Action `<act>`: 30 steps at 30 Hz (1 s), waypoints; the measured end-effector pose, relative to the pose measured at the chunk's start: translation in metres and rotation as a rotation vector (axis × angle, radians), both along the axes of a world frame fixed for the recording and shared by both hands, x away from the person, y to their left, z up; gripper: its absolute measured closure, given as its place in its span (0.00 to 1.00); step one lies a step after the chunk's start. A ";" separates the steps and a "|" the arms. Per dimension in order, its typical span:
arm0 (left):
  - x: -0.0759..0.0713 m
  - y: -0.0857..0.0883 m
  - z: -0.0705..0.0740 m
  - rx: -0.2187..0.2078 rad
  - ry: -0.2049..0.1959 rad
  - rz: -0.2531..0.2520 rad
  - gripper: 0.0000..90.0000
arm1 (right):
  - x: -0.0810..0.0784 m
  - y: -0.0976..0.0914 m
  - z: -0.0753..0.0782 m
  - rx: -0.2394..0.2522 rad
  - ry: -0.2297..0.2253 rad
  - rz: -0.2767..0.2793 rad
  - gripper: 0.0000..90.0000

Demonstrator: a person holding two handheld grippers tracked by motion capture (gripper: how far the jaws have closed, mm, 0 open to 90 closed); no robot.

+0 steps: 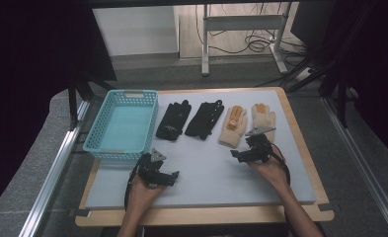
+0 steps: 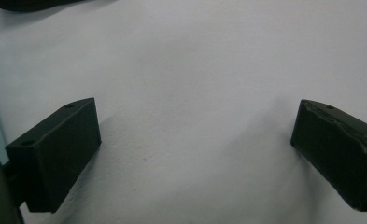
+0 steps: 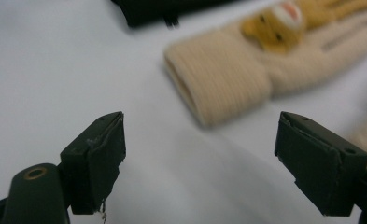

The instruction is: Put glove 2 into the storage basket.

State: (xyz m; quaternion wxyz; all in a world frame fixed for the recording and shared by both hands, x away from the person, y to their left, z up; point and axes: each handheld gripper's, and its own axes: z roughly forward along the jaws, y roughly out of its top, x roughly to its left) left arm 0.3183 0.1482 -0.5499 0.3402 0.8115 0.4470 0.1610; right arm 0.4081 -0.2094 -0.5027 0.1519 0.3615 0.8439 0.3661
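Left gripper (image 1: pixel 174 177): I am holding its fingers spread above the pale grey surface (image 1: pixel 206 173).
Right gripper (image 1: pixel 235 155): fingers spread, empty, pointing at the cream knitted glove (image 3: pixel 228 79).
Light blue plastic basket (image 1: pixel 97 132): sitting far-left.

1. The lower half of the table (image 1: pixel 206 182) in the high view is bare between and below both grippers.
2. A basket (image 1: pixel 97 143) blocks the left centre, just beside the left gripper (image 1: pixel 169 177).
3. Four gloves line the centre: two black gloves (image 1: pixel 174 120), two cream gloves (image 1: pixel 232 126).
4. The right gripper (image 1: pixel 238 154) sits wide-jawed just below the cream pair.
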 end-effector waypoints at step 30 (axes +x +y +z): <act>0.000 0.000 0.000 -0.002 -0.001 -0.001 0.02 | 0.132 0.105 0.004 -0.063 0.035 -0.070 0.35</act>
